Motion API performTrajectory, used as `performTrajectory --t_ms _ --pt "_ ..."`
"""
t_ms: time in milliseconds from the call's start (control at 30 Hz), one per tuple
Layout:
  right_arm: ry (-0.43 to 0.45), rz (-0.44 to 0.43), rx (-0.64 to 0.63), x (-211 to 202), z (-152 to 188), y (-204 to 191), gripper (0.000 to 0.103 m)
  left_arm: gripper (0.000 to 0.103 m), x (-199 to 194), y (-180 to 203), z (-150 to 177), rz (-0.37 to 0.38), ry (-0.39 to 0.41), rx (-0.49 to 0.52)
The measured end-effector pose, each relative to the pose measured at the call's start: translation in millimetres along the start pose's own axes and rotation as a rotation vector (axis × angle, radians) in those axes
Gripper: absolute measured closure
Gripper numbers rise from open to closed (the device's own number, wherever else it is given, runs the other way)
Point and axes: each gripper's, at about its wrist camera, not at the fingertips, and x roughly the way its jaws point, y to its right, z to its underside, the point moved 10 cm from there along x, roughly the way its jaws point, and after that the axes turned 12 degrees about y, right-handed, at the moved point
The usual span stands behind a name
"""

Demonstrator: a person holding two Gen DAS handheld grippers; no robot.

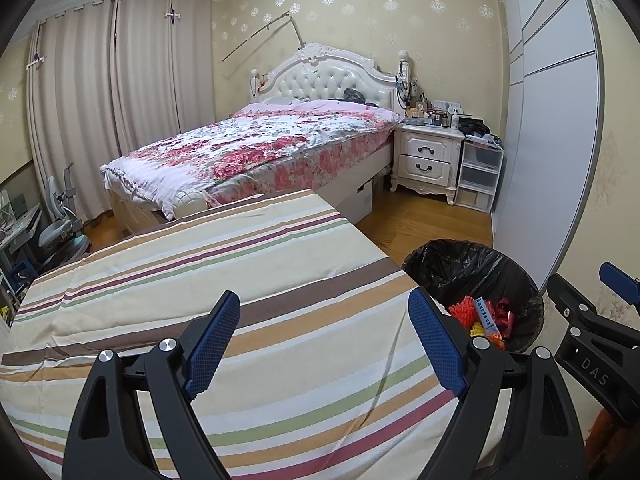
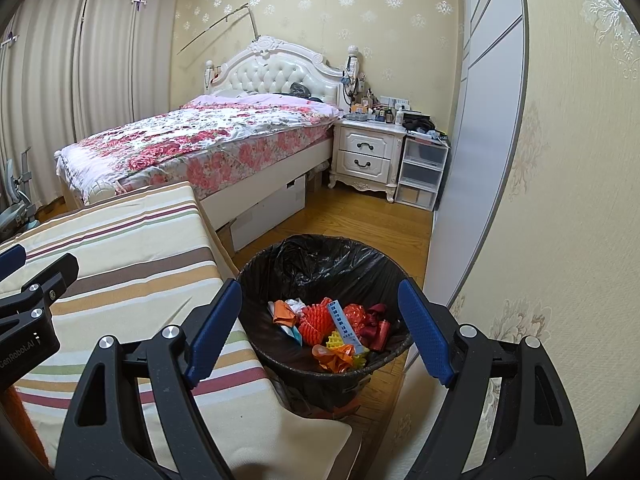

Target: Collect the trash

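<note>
Bedroom scene, both wrist views. The trash bin (image 2: 324,308), lined with a black bag (image 2: 320,260), is standing on the wood floor (image 2: 360,216) just beside the striped cloth (image 1: 240,260) that is covering a raised surface, so that litter can be dropped straight in from the cloth's edge. The trash (image 2: 332,328), a heap of orange, red, yellow and blue wrappers and scraps, is lying at the bottom of the bin; in the left wrist view it is showing at about 4 o'clock. No loose litter is showing on the cloth, which suggests the collecting is finished or nearly so.

The left gripper (image 1: 324,340) is hovering over the cloth, tilting somewhat downward, its blue pads (image 1: 214,340) standing wide apart with nothing between them. The right gripper (image 2: 320,328) is hanging over the bin, angling down toward the trash, its jaws likewise spread wide and gripping nothing; the bin's contents are merely appearing between its fingers. Each gripper is entering the other's view at the edge: the right at 3 o'clock, the left at 9 o'clock. A flowered bed (image 1: 256,144) and nightstand (image 1: 428,156) are occupying the background at 12 o'clock.
</note>
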Motion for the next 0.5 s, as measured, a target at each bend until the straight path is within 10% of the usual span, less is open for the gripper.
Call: performTrajectory --t_ms 500 --pt "-0.001 -0.001 -0.001 -0.4 0.3 -0.7 0.024 0.018 -2.7 1.2 -3.8 0.018 0.022 0.007"
